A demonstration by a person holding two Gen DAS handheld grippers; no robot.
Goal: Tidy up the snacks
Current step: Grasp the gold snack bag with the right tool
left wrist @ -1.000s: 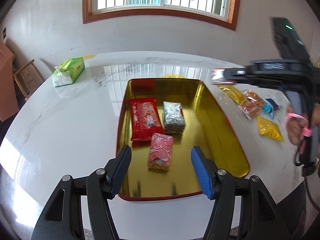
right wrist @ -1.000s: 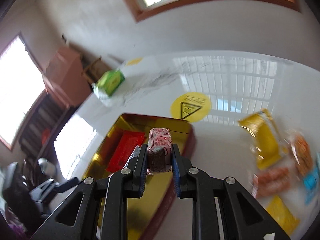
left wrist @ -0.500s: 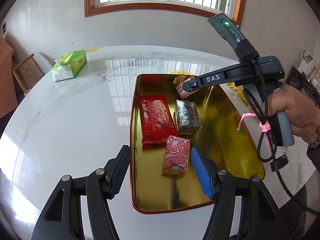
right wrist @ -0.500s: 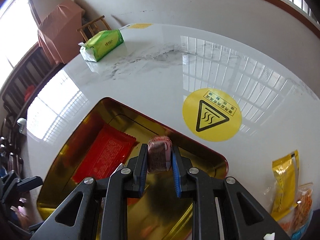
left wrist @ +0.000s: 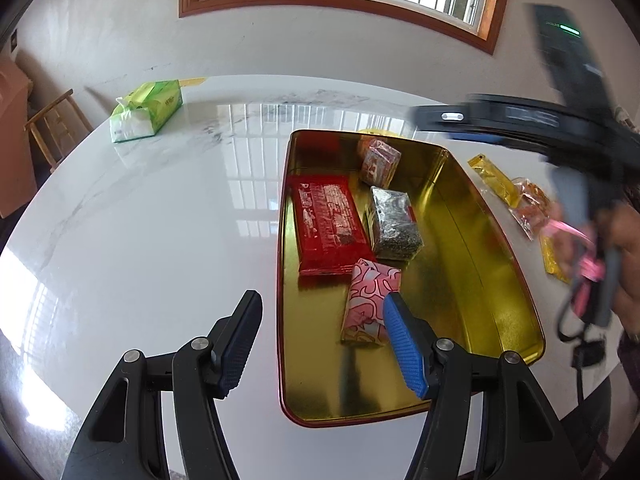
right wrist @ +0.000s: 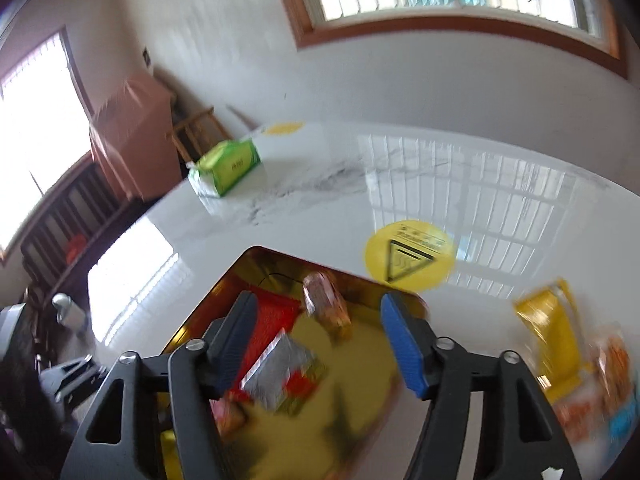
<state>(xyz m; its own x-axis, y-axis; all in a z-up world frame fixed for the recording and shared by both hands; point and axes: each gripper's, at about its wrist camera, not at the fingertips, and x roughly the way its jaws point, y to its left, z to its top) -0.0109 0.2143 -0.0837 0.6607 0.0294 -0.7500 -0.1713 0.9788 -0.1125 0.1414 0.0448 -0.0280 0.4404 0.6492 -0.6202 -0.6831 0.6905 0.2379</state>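
A gold tin tray (left wrist: 480, 248) on the white marble table holds a red packet (left wrist: 328, 224), a grey speckled pack (left wrist: 394, 222), a pink-and-white pack (left wrist: 370, 304) and a small pink pack (left wrist: 378, 162) at its far end. My left gripper (left wrist: 320, 340) hovers open over the tray's near left rim, empty. My right gripper (right wrist: 316, 340) is above the tray (right wrist: 360, 412), its jaws opening, nothing between them; the small pink pack (right wrist: 324, 310) lies below in the tray. In the left wrist view the right gripper's body appears blurred at upper right.
Loose snacks lie right of the tray: a yellow sachet (left wrist: 494, 178), an orange bag (left wrist: 532, 208), and yellow (right wrist: 552, 340) and orange (right wrist: 608, 364) packs. A green tissue pack (left wrist: 146, 110) sits far left. A yellow warning sticker (right wrist: 410, 256) is beyond the tray.
My right gripper carried the small pink pack over the tray's far end, let it go and opened; it now draws back to the right. My left gripper shifted slightly left.
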